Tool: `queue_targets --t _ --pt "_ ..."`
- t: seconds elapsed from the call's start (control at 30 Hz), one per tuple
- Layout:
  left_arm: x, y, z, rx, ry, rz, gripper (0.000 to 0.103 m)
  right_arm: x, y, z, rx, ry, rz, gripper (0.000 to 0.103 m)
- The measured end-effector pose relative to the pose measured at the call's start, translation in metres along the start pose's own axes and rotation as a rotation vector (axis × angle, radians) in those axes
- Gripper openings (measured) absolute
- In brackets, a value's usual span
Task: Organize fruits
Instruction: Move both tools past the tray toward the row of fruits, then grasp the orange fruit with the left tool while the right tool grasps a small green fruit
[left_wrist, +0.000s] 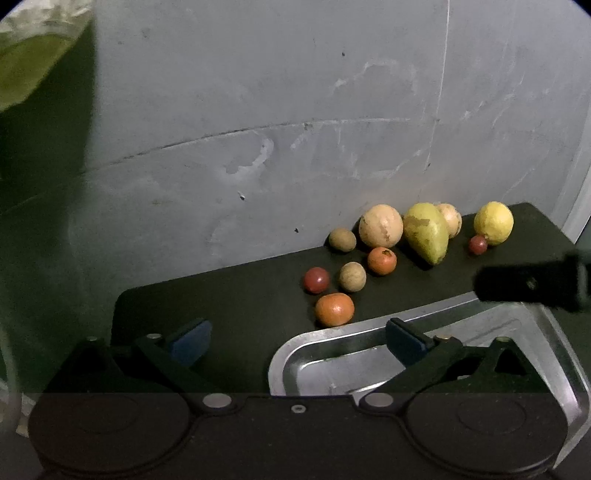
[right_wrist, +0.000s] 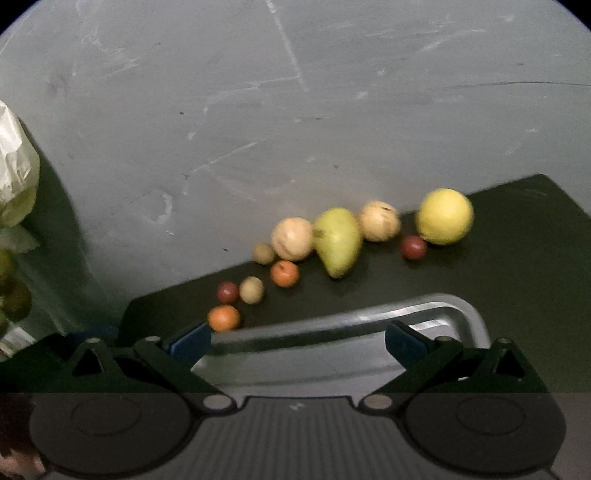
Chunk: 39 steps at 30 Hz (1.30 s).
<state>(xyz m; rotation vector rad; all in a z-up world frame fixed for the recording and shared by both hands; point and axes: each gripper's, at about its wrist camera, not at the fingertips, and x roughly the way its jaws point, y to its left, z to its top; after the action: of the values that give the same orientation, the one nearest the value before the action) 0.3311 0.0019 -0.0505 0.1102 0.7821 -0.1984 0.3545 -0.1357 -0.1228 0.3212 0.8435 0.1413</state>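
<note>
While both grippers hang over the near side of the dark mat (left_wrist: 221, 295), neither has anything between its fingers. Left gripper (left_wrist: 298, 341) has its jaws spread wide, blue pads (left_wrist: 192, 341) apart, one finger over the mat and the other over the shiny rectangular metal tray (left_wrist: 554, 332). Right gripper (right_wrist: 298, 341) is the same deal, jaws wide apart w/ nothing in them, sitting above the tray's near rim (right_wrist: 369, 317); its view is a bit blurry. From the left cam it shows as a dark blurred bar (left_wrist: 532, 284) over the tray's far right corner.

Tray looks empty inside, as far as the cams show. All the fruit is on the mat beyond it. Closest to the tray's far-left corner is a small orange mandarin (left_wrist: 334, 309), almost touching the rim. Behind that, a small dark red round fruit (left_wrist: 316, 280) and a tan round one (left_wrist: 352, 277) side by side, then a smaller orange fruit w/ a dark stem scar (left_wrist: 382, 260). Farther back, along the grey scuffed wall (left_wrist: 258, 110): another small tan fruit (left_wrist: 342, 239), a big pale beige round fruit (left_wrist: 381, 226), a yellow-green pear-shaped fruit (left_wrist: 426, 233) leaning in front of a second beige one (left_wrist: 451, 218), a second red fruit (left_wrist: 478, 244), and a round yellow lemon-ish fruit (left_wrist: 494, 222) farthest right of the tray.
</note>
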Motion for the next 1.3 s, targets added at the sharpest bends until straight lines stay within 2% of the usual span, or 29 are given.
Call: queue_targets --t 0.2,0.47,0.57,0.77,0.87,1.17,1.3 --pt "0.018 -0.002 0.007 0.018 0.013 -0.034 0.09 0.039 0.005 0.019 0.024 0.06 0.081 0.09" --pt "0.039 -0.004 0.012 -0.005 0.05 -0.075 0.074 0.083 0.013 0.031 0.037 0.152 0.144 0.06" --pt "0.045 -0.003 0.011 -0.019 0.064 -0.082 0.068 0.097 0.014 0.035 0.062 0.18 0.154 0.053" --pt "0.057 0.003 0.013 -0.074 0.099 -0.101 0.053 0.119 0.02 0.039 0.081 0.217 0.158 0.046" --pt "0.062 0.004 0.015 -0.092 0.104 -0.118 0.05 0.127 0.023 0.041 0.086 0.236 0.155 0.043" --pt "0.067 0.001 0.017 -0.091 0.109 -0.165 0.032 0.145 0.035 0.04 0.067 0.279 0.119 0.032" --pt "0.069 -0.001 0.02 -0.091 0.106 -0.158 0.032 0.15 0.038 0.04 0.076 0.267 0.118 0.03"
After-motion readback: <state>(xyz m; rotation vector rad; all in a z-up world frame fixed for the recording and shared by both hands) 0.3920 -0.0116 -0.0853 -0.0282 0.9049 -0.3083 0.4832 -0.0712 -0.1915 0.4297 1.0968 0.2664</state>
